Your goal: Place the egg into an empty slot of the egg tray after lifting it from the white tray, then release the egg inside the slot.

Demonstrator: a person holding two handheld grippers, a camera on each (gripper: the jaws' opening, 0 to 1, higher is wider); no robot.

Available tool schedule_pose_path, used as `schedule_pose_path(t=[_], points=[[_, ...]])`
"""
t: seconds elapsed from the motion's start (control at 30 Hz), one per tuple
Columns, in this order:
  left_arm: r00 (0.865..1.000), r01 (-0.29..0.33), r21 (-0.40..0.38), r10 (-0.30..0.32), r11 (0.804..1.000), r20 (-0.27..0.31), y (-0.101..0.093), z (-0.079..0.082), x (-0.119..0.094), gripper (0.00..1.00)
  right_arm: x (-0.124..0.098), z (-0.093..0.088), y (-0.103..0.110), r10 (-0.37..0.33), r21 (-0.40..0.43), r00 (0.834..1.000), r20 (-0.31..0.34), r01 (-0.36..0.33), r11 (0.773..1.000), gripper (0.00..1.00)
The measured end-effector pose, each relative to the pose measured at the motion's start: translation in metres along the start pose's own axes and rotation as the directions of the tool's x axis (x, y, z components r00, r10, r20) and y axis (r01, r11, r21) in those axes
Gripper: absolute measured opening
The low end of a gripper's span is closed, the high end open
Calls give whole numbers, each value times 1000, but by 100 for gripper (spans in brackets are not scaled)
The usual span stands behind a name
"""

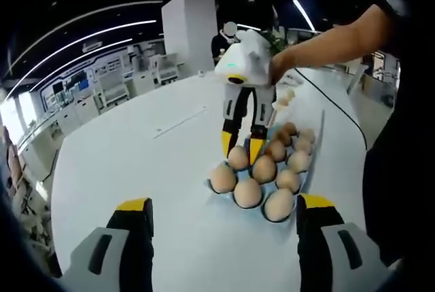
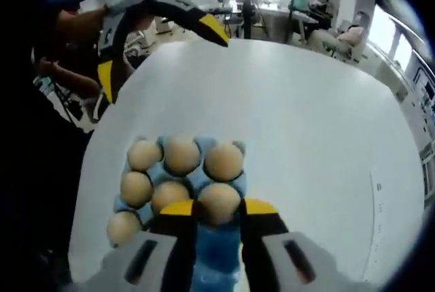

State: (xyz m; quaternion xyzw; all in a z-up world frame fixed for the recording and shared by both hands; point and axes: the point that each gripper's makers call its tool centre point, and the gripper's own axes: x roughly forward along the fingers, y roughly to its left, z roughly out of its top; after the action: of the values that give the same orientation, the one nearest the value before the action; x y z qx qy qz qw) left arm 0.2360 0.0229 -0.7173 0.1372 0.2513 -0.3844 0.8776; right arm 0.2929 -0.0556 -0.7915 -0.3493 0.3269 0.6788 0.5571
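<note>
Egg going into the blue tray on a big white table.

The white table [image 1: 136, 170] has room all around the egg tray [image 2: 216, 254]. Seven eggs show in the right gripper view. The right gripper [image 2: 217, 208] squeezes one egg [image 2: 219, 204] over a slot. The left gripper [image 1: 221, 212] hangs wide open, holding nothing.

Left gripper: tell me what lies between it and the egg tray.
Bare white table between the left gripper and the egg tray, in the left gripper view.
</note>
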Motion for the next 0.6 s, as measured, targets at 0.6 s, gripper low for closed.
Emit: schedule_pose_path(t=[0.6], points=[[1000, 0, -1, 0, 1000, 5, -6, 7, 2, 88, 3, -3, -2, 43, 86, 998, 40, -47, 995, 26]])
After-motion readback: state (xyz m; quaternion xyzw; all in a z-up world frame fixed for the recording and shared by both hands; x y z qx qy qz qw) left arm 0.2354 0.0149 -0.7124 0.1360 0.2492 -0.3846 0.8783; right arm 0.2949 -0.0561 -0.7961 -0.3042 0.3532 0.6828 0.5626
